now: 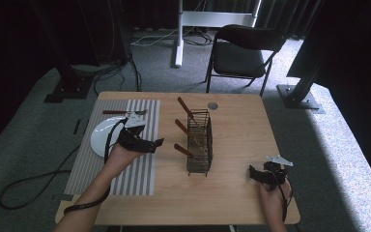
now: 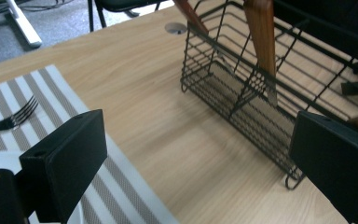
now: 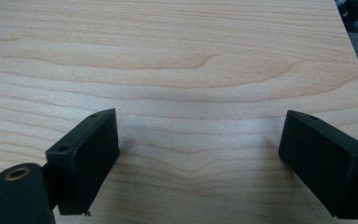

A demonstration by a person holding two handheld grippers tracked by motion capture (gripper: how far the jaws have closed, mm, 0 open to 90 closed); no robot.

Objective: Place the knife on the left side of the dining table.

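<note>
A black wire basket [image 1: 200, 145] stands mid-table with three wooden-handled utensils [image 1: 186, 109] sticking out of it. My left gripper [image 1: 155, 145] hovers open over the right edge of a striped placemat [image 1: 140, 169], pointing at the basket. In the left gripper view its jaws are spread wide [image 2: 198, 140], with the basket [image 2: 242, 100] and a wooden handle [image 2: 261, 28] just ahead on the right. A fork [image 1: 123, 112] [image 2: 14, 119] lies at the mat's far end. My right gripper [image 1: 253, 172] [image 3: 200, 126] is open over bare wood near the table's front right.
A white plate [image 1: 101, 137] lies on the placemat under my left hand. A grey round grommet [image 1: 213, 105] [image 2: 175, 28] is set in the tabletop behind the basket. A black folding chair [image 1: 244, 50] stands beyond the far edge. Cables trail on the floor at left.
</note>
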